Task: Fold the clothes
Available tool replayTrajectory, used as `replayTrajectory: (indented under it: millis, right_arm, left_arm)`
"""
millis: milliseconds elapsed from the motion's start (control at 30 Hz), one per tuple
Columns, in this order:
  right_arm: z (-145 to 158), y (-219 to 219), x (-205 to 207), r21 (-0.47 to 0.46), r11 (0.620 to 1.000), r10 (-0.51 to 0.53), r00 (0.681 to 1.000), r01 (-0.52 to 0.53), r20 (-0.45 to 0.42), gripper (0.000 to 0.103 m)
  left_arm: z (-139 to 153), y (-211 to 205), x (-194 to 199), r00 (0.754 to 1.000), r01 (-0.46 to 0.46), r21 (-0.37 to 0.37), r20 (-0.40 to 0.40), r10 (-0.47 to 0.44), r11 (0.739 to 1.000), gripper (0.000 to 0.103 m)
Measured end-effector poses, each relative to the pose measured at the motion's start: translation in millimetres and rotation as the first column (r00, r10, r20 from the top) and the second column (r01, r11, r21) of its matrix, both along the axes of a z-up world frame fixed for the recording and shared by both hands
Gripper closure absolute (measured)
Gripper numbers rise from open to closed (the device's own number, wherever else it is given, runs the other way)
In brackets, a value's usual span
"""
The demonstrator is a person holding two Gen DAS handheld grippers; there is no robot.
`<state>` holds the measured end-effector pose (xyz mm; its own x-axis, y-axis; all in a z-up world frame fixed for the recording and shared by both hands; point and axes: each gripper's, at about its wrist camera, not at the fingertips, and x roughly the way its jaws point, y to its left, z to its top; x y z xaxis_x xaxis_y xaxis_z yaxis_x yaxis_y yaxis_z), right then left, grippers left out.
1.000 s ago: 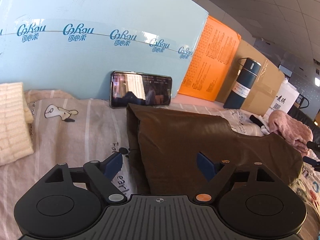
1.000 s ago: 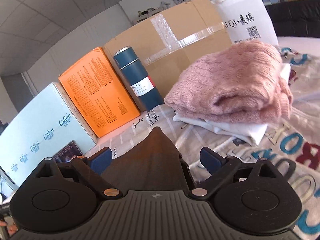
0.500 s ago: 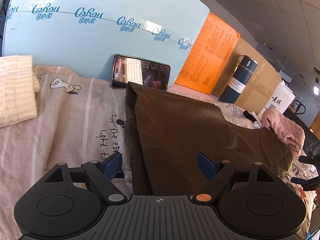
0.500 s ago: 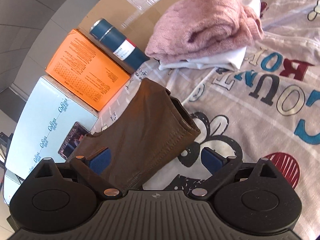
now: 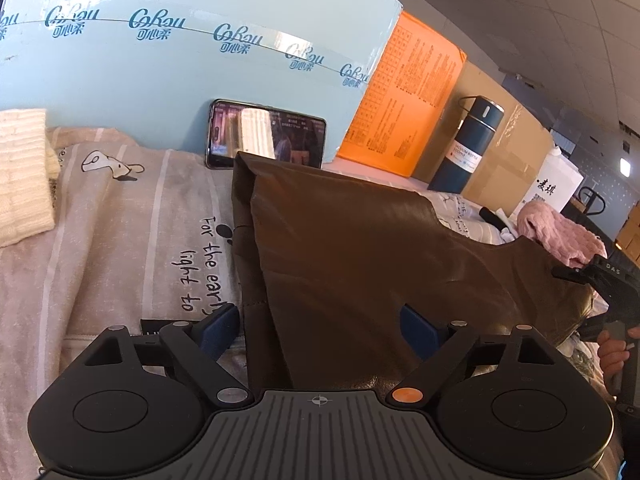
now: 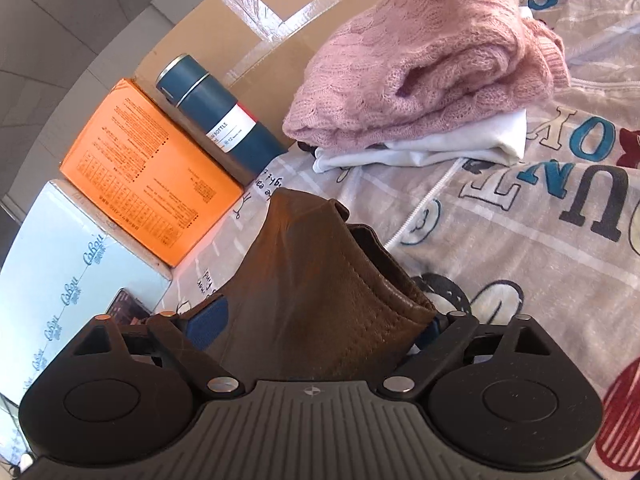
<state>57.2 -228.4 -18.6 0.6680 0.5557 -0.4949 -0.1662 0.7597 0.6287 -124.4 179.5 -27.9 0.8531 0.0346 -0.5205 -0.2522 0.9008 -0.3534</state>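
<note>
A brown leather garment (image 5: pixel 380 248) lies spread on the printed sheet (image 5: pixel 120 240). My left gripper (image 5: pixel 318 328) hovers low over its near left corner; the jaws are opening and the pads do not press the leather between them. In the right wrist view the garment's stitched end (image 6: pixel 320 300) bulges up between the jaws of my right gripper (image 6: pixel 320 322). Those jaws are closing around that end, and the right pad is mostly hidden behind the hem. A person's hand (image 5: pixel 614 354) holds that gripper at the right edge of the left wrist view.
A folded pink sweater (image 6: pixel 420 72) rests on a folded white garment (image 6: pixel 440 148) at the back right. A dark blue bottle (image 6: pixel 224 120), an orange box (image 6: pixel 140 176), a cardboard box (image 6: pixel 280 24) and a light blue box (image 5: pixel 180 60) with a phone (image 5: pixel 266 138) line the back. Cream knitwear (image 5: pixel 22 176) lies left.
My right gripper dropped and rolled onto the garment's end, and its jaws narrowed around it. The left gripper tipped slightly lower. The right gripper and hand appeared at the left view's edge.
</note>
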Motion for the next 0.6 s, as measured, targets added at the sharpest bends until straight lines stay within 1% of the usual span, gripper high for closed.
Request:
replayTrajectory:
  millis: [33, 67, 133, 167, 233, 333, 433, 500, 600]
  right_arm:
    - [-1.7, 3.0, 1.2, 0.003, 1.000, -0.009, 1.000, 0.009, 0.002, 0.039]
    - [-4.8, 4.4, 3.6, 0.029, 1.000, 0.006, 1.000, -0.005, -0.017, 0.064]
    - [-11.0, 4.8, 6.3, 0.104, 0.993, 0.052, 0.998, -0.048, -0.043, 0.080]
    - [-11.0, 4.5, 4.0, 0.123, 0.991, 0.063, 0.998, -0.059, -0.031, 0.085]
    - [-4.3, 2.6, -6.0, 0.135, 0.988, 0.075, 0.996, -0.080, 0.042, 0.093]
    - [8.4, -2.5, -23.8, 0.194, 0.970, 0.122, 0.984, -0.146, 0.131, 0.096]
    - [20.0, -6.7, -40.1, 0.222, 0.954, 0.162, 0.970, -0.201, 0.179, 0.097]
    - [24.4, -12.0, -48.3, 0.244, 0.942, 0.188, 0.964, -0.231, 0.186, 0.098]
    - [31.6, -25.6, -59.7, 0.252, 0.937, 0.194, 0.961, -0.240, 0.196, 0.098]
  left_arm:
    - [-0.1, -0.3, 0.2, 1.000, 0.001, 0.005, -0.001, -0.001, 1.000, 0.013]
    - [-0.3, -0.6, 0.4, 1.000, 0.003, 0.009, -0.002, -0.003, 1.000, 0.013]
    - [-0.7, -0.9, 0.6, 1.000, 0.007, 0.016, -0.002, -0.007, 1.000, 0.013]
    - [-0.6, -1.0, 0.7, 1.000, 0.009, 0.019, -0.002, -0.009, 1.000, 0.013]
    - [-0.6, -1.2, 0.6, 1.000, 0.010, 0.022, -0.002, -0.010, 1.000, 0.013]
    - [-0.5, -2.2, 0.4, 1.000, 0.014, 0.031, -0.003, -0.014, 0.999, 0.013]
    - [0.1, -4.2, -0.3, 1.000, 0.018, 0.048, -0.008, -0.018, 0.999, 0.013]
    - [1.2, -7.7, 0.0, 1.000, 0.029, 0.063, -0.012, -0.028, 0.998, 0.013]
    - [2.8, -14.0, -1.1, 0.997, 0.078, 0.057, -0.007, -0.078, 0.995, 0.013]
